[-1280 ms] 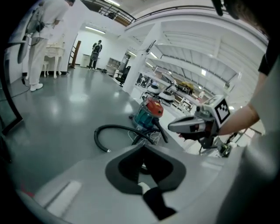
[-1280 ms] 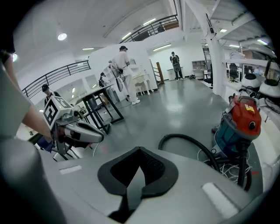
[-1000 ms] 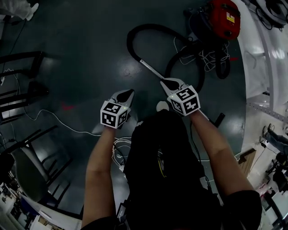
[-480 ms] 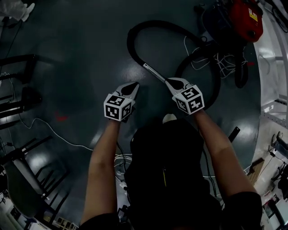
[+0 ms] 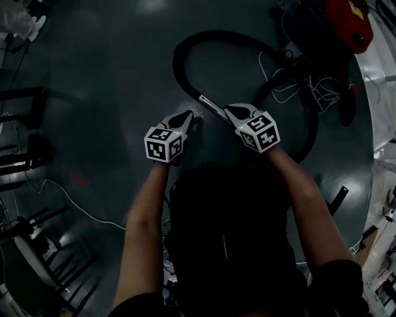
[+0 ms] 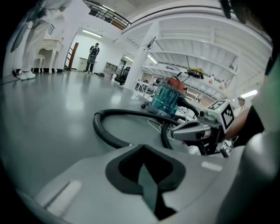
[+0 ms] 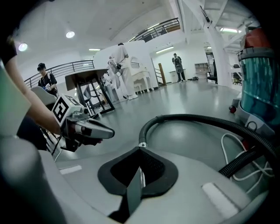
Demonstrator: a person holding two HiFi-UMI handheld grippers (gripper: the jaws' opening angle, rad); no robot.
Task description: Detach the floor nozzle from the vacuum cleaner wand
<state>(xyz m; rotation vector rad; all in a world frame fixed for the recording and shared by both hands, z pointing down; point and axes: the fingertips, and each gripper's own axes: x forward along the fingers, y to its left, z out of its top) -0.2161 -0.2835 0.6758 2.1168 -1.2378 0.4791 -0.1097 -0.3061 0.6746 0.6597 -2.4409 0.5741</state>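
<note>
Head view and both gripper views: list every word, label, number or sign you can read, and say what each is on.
No readable words or numbers anywhere.
Left cube on left gripper: black-and-white squares only, no letters.
Right cube on right gripper: the same.
Vacuum: any print too small to read.

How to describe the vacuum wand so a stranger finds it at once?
Find the red vacuum cleaner at the head view's top right and follow its thick black hose round its loop. Where the hose ends lies the wand, beside the tip of the right gripper. It alone is straight, thin, shiny metal; the hose is black and curved.
</note>
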